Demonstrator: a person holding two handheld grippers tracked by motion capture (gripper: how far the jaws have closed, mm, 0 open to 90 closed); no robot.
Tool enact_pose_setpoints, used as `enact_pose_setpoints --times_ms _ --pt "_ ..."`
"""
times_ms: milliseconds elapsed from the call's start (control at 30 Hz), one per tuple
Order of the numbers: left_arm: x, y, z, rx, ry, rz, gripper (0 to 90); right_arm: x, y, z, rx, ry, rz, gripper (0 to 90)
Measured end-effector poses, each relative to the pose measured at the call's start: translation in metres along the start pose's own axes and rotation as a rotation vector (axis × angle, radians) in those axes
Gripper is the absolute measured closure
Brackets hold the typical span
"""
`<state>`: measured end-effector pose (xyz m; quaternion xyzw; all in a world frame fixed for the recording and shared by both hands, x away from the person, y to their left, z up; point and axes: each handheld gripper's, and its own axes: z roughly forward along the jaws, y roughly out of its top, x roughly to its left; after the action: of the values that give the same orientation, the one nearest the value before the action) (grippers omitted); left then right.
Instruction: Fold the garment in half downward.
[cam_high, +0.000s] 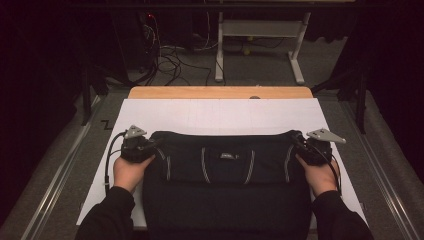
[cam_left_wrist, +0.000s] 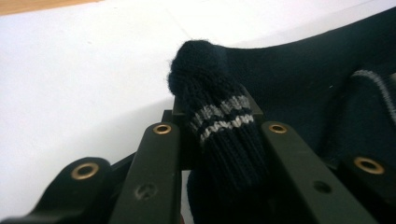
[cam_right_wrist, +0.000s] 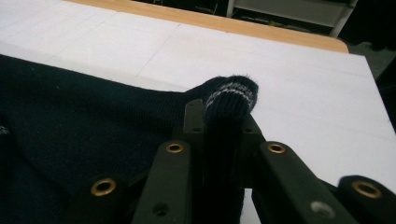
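Dark knit sweater (cam_high: 225, 185) spread flat on white sheet (cam_high: 220, 116) at table's 6 o'clock side. L gripper (cam_high: 142, 146) at sweater's 9 o'clock, clamped on striped cuff (cam_left_wrist: 219, 116). R gripper (cam_high: 306, 146) at 3 o'clock, clamped on other striped cuff (cam_right_wrist: 231, 95). Both cuffs bunched between jaws.

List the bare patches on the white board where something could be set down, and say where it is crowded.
Free: the white board between the sweater and the wooden table edge, and narrow strips outside the left gripper and right gripper. Crowded: the near half, under the sweater.
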<state>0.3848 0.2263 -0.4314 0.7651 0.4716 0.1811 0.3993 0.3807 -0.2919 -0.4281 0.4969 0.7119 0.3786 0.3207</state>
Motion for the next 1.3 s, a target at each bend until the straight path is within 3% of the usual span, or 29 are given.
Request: enact_pose_setpoints --times_ms 233,367,467,600,700,800,900,1100,1167,1200,1233,1300 --pt "0.014 0.018 0.021 0.048 0.039 0.003 72.4 -0.002 0.025 0.025 0.005 -0.046 -0.045 80.6" --pt "0.018 0.034 0.020 0.007 0.054 -0.030 72.4 -0.003 0.038 0.028 -0.017 -0.073 -0.047 80.5" --pt "0.019 0.045 0.020 -0.011 0.065 -0.028 72.3 -0.005 0.050 0.030 -0.029 -0.092 -0.047 80.4" --pt "0.021 0.048 0.028 -0.014 0.088 -0.045 71.9 -0.010 0.058 0.033 -0.062 -0.092 -0.026 80.1" --pt "0.023 0.044 0.042 0.032 0.100 -0.073 71.0 -0.008 0.052 0.045 -0.006 -0.083 -0.034 79.5" --pt "0.021 0.037 0.059 0.067 0.129 -0.069 70.5 -0.003 0.038 0.065 0.052 -0.086 -0.053 78.9" --pt "0.022 0.034 0.067 0.072 0.150 -0.083 68.3 -0.003 0.033 0.072 0.065 -0.094 -0.048 78.1" --pt "0.030 0.032 0.069 0.073 0.122 -0.111 64.3 -0.007 0.026 0.080 0.078 -0.093 -0.036 75.3" --pt "0.028 0.033 0.068 0.069 0.140 -0.107 56.7 -0.007 0.028 0.080 0.071 -0.091 -0.020 68.2" --pt "0.027 0.034 0.067 0.070 0.141 -0.104 48.9 -0.006 0.030 0.078 0.062 -0.102 -0.009 55.1" --pt "0.026 0.035 0.066 0.069 0.148 -0.103 48.9 -0.006 0.030 0.078 0.062 -0.102 -0.009 55.1" --pt "0.026 0.037 0.059 0.061 0.119 -0.119 41.4 -0.007 0.034 0.074 0.044 -0.089 0.011 42.7"
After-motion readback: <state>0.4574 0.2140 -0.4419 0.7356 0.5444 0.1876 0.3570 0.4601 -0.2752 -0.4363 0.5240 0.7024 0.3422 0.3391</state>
